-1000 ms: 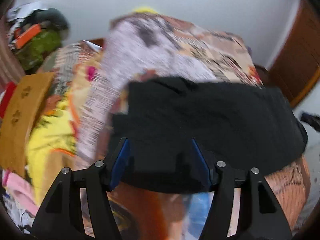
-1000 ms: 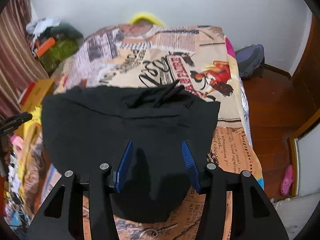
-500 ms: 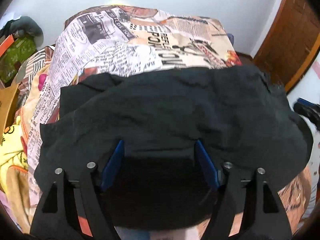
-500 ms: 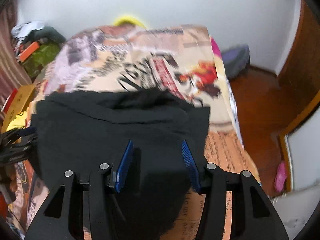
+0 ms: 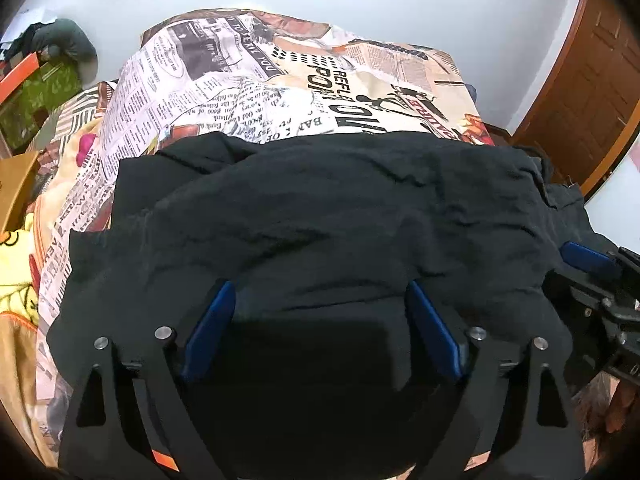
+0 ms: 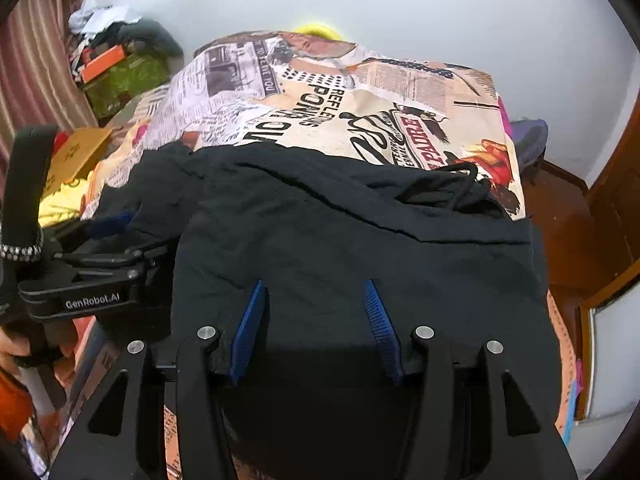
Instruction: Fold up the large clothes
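A bed (image 6: 400,92) under a newspaper-print cover carried a black garment (image 5: 340,208), spread across its near end with the long axis running left to right. Both grippers hung over the garment's near edge, neither clearly closer. The left gripper (image 5: 320,320) had just been opening, its jaws wide apart with cloth lying loose between them. The right gripper (image 6: 316,320) stood half apart; whether it pinched the fabric could not be told.
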`<state>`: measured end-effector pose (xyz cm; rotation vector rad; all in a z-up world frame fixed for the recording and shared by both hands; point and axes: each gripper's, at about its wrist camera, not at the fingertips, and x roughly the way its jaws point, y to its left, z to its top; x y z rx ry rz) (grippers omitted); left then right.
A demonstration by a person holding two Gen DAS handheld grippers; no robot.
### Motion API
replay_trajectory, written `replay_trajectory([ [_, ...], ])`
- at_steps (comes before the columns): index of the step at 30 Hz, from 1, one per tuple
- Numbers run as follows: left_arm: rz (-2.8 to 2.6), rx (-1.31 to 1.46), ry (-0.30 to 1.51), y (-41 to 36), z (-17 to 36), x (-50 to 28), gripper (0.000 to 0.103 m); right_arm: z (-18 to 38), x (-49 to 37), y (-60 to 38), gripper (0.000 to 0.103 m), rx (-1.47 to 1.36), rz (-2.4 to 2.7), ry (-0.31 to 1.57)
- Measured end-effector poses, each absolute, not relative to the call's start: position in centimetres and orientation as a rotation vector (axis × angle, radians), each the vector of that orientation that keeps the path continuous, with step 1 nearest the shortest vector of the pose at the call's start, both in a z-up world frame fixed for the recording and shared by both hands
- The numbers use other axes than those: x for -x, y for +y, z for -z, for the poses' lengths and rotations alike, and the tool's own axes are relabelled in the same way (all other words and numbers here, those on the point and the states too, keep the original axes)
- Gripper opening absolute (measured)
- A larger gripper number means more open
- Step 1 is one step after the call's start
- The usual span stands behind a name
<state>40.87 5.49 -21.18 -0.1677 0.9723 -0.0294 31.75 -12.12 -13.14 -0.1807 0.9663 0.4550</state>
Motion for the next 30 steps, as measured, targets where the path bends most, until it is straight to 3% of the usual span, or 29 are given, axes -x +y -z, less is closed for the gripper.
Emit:
replay_trajectory([
  [8,0.002,0.209,0.998,7.3,20.1,-37.8,0.087,11.0,-31.0,-12.9,0.049,0.123,-0.438,1.005],
  [20,-0.21,0.437,0.859,18.3,18.0,-30.6,0.087,9.1,-29.1,-11.2,0.049,0.142,-0.436,0.924],
  [30,-0.18,0.786,0.947,22.7,24.7,-29.8,0.086,12.4,-29.2,-10.7,0.051,0.167,-0.411,0.968],
])
